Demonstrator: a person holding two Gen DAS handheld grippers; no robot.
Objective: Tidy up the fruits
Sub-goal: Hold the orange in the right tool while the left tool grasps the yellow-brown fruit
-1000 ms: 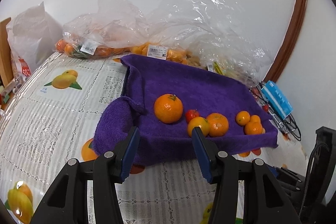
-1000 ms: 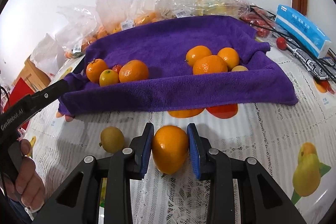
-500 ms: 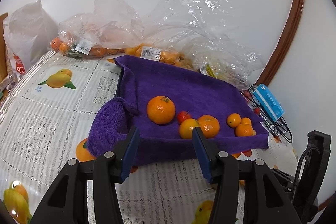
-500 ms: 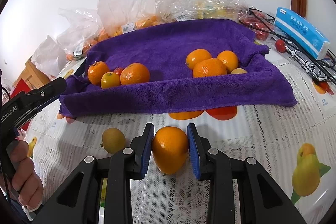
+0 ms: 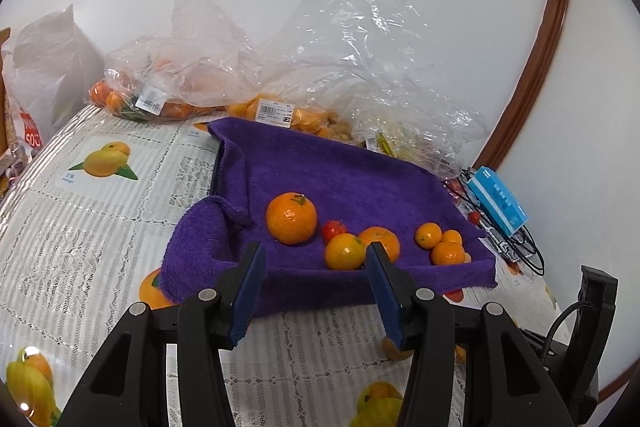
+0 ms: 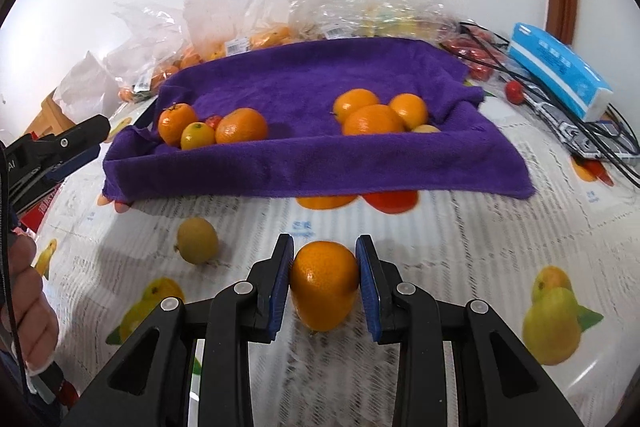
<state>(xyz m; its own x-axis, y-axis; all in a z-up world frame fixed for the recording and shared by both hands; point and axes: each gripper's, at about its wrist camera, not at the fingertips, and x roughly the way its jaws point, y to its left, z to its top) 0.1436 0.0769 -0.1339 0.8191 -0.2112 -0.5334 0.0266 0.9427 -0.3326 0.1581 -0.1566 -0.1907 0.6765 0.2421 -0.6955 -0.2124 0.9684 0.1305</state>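
Note:
My right gripper (image 6: 323,277) is shut on an orange (image 6: 323,285) and holds it above the tablecloth, in front of the purple towel tray (image 6: 320,163). The tray holds two groups of oranges, a left group (image 6: 240,125) with a small red fruit (image 6: 215,121) and a right group (image 6: 374,119). A yellow-green fruit (image 6: 197,240) lies on the cloth to the left of my right gripper. My left gripper (image 5: 314,287) is open and empty, in front of the tray's (image 5: 320,287) near edge, with a large orange (image 5: 291,217) beyond it.
Clear plastic bags of fruit (image 5: 192,99) lie behind the tray against the wall. A blue tissue pack (image 6: 560,69) and black cables (image 6: 568,123) lie at the right. A white bag (image 5: 40,67) stands at the far left. The cloth is printed with fruit pictures (image 6: 552,323).
My right gripper has pulled back a little from the tray with the orange in it. My left gripper has drawn back and up, so the tray looks farther and smaller.

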